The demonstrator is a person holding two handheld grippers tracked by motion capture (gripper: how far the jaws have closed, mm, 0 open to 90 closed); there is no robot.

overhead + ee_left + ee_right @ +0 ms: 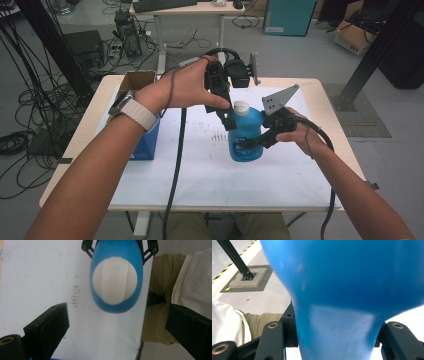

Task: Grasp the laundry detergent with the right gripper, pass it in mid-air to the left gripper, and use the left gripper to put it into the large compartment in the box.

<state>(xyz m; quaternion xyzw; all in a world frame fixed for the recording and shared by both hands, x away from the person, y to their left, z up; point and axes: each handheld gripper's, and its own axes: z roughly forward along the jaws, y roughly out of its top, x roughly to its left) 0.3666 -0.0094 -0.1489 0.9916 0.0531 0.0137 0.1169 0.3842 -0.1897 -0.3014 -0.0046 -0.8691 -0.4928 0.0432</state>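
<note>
A blue bottle (pixel 245 139) with a white cap (pixel 241 106) stands upright on the white sheet (pixel 200 172). My right gripper (pixel 252 142) comes in from the right and is shut on the bottle's body; the blue body (pixel 342 277) sits squeezed between the jaws of my right gripper (pixel 335 336). My left gripper (pixel 227 120) points down just above and to the left of the cap. From above, the cap (pixel 115 281) lies beyond the tips of my left gripper (pixel 118 315), whose jaws stand wide open with nothing between them.
A blue box (pixel 146 140) with open brown flaps stands at the table's left side, behind my left forearm. A black cable (pixel 175 160) trails from the left gripper across the sheet to the front edge. The person's lap (pixel 160 312) is just past that edge.
</note>
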